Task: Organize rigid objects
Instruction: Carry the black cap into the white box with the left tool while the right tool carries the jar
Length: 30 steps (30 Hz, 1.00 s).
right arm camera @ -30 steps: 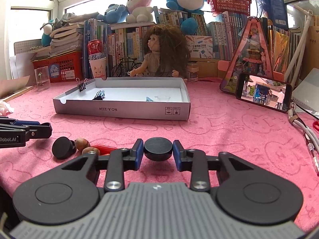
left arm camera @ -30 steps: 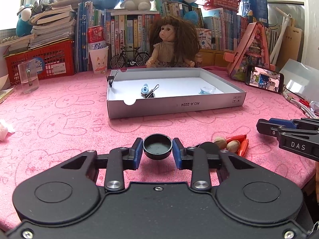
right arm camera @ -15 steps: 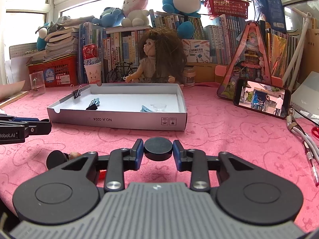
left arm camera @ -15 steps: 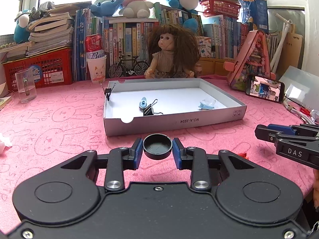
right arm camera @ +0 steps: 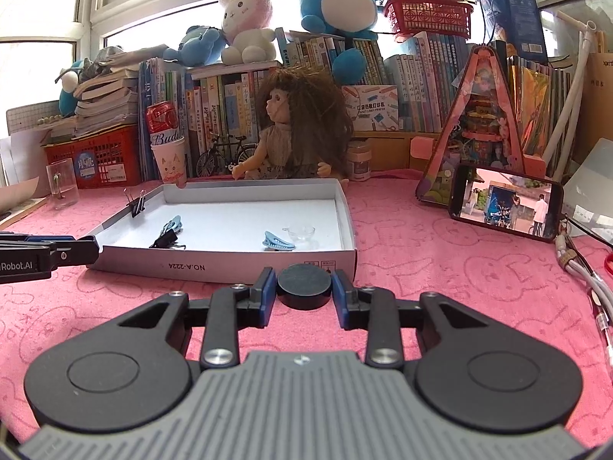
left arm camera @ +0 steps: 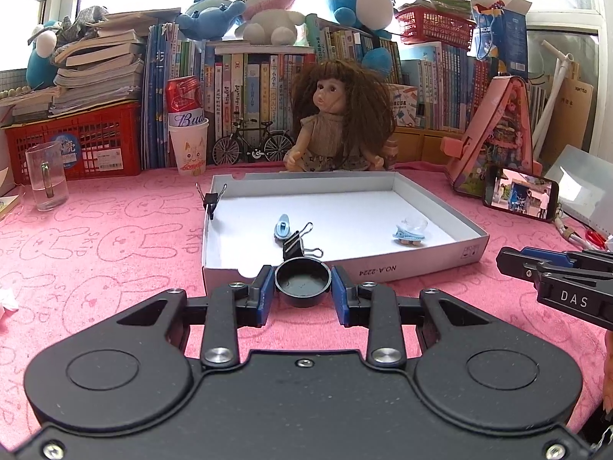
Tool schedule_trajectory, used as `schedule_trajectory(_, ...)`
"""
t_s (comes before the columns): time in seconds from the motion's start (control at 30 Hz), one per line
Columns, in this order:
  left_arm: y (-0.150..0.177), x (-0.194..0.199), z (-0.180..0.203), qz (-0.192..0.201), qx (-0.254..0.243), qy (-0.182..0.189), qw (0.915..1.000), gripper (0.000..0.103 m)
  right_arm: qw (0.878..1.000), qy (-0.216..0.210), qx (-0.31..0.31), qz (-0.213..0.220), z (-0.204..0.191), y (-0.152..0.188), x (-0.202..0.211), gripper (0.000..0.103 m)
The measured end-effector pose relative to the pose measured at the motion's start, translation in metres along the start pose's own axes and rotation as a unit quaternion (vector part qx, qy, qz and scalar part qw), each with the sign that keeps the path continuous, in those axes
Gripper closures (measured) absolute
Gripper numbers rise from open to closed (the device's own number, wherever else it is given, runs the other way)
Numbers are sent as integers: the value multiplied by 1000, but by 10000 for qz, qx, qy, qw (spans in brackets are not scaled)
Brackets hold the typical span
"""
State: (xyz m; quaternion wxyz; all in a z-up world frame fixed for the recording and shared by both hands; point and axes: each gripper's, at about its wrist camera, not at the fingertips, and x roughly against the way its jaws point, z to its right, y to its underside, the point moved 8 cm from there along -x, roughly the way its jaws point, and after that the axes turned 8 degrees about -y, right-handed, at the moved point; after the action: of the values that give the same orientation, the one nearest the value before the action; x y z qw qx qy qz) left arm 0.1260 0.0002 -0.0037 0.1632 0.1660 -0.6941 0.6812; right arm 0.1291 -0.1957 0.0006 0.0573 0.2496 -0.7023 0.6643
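My left gripper is shut on a black round cap, open side up, held just before the near wall of the white box lid. My right gripper is shut on a second black round cap, flat side up, close to the box's near right corner. Inside the box lie a blue hair clip, a black binder clip, another blue clip and a clear small piece. A binder clip is clamped on the box's left wall.
A doll, cup with can, toy bicycle and red crate stand behind the box. A glass is at far left. A phone and cables are at right. The cloth is pink.
Both grippers have risen and moved forward toward the box, each still holding its cap. The nuts, red items and third black cap on the cloth have dropped out of view.
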Motion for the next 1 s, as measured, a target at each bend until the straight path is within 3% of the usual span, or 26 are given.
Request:
schedule_trajectory(0.53, -32, -29, -5, 107, 101, -12, 9999, 73, 9995, -140, -274, 12, 4, -20, -26, 66)
schedule_trajectory(1.0, -40, -66, -13, -145, 316, -50, 9994, 73, 9979, -274, -555, -179, 10, -28, -55, 66)
